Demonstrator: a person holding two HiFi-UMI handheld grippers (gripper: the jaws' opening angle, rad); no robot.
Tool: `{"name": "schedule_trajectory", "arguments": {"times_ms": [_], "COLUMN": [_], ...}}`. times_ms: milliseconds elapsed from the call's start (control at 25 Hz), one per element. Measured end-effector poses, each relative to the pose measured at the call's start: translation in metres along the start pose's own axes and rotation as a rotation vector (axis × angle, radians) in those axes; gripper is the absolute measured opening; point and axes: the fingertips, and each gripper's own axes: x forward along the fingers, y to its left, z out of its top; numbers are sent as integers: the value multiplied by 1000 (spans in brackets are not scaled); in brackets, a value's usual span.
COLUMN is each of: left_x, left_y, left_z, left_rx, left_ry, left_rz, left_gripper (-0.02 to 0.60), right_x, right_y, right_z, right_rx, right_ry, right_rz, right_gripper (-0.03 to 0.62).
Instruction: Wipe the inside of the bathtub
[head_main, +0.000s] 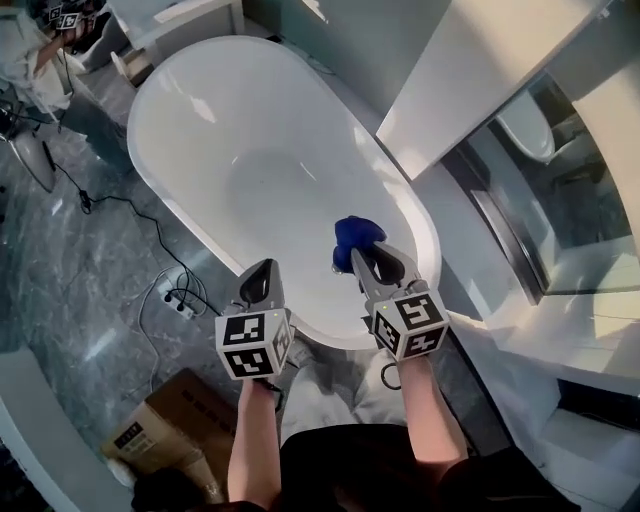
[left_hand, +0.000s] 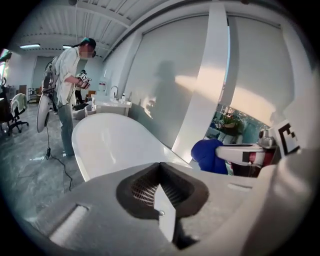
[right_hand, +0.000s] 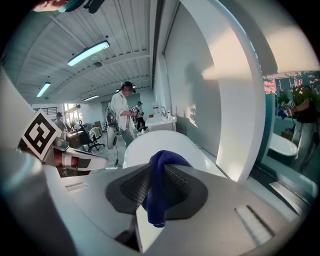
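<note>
tub: a white oval freestanding bathtub fills the frame, its basin lying open below the person.
cloth: a crumpled deep-blue wiping cloth hangs just above the tub's near rim, one fold free to meet the enamel.
right: the right hand-held gripper pinches that cloth between its jaws and aims down into the basin.
left: the left hand-held gripper, jaws pressed together on nothing, hovers just outside the tub's near rim, likely as the spare.
stage: wiping looks not yet begun; the cloth appears clear of the inner wall.
around: a brown cardboard box and a white power strip lie on the floor beside the tub's near end.
</note>
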Motion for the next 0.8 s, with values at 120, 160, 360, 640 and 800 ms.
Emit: {"name": "schedule_trajectory", "arguments": {"times_ms": [120,160,360,640,800], "left_x": [32,43,103,174,202], "left_y": [9,12,17,27,37], "left_z": [-19,-28,-72,-129,-162], "left_rx": [-16,-23,-28,-64,-62], "left_ry": [38,54,144,228,290], "left_rz": [11,21,31,27,49], "left_gripper": [5,5,5,5,5], "right_x": [22,29,67,114,140], "right_y": [-26,-35,-80,-124,-136], "right_z": [-27,-37,-97,-169,-206], "right_rx": [27,31,81,99,152], "right_ry": [16,21,83,167,198], "right_rz": [-18,-24,-46,-27,-12], "right_gripper": [80,80,80,80,80]}}
